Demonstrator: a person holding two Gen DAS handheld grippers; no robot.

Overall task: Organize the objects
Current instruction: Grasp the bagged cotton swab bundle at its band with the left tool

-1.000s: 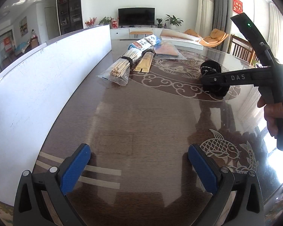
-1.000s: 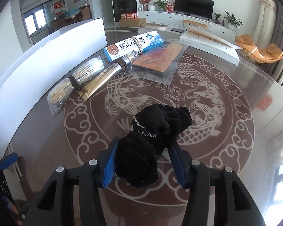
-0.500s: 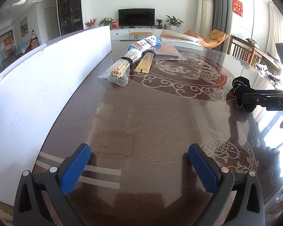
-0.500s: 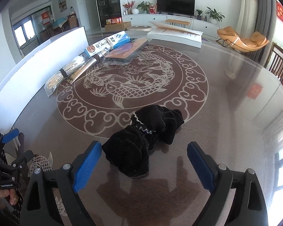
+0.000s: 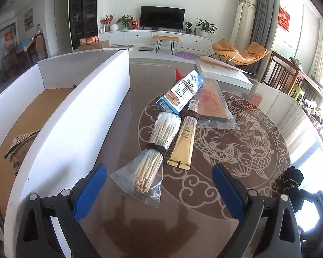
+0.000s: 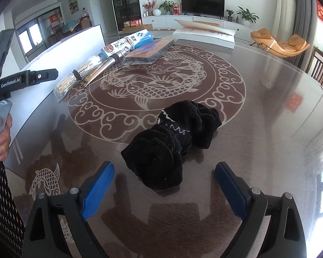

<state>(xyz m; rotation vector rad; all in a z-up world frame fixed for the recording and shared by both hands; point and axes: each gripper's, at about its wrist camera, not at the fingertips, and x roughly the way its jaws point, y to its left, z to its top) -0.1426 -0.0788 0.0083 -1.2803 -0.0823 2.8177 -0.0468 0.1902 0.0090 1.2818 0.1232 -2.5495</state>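
Resting black cloth (image 6: 172, 144) (tongs (image 6: 164, 191) apart)

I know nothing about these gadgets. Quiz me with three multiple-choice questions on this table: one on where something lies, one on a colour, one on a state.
1. Where does the gold tube lie?
A. Beside the cotton swab bundle
B. Inside the white box
C. On the black cloth

2. What colour are the gripper pads?
A. Red
B. Blue
C. Green

3. How is the right gripper?
A. Clamped on the cloth
B. Open, the cloth lying free
C. Holding the tube

Answers: 1 A, they lie side by side. 2 B, both pads show blue. 3 B, its pads stand clear of the cloth.
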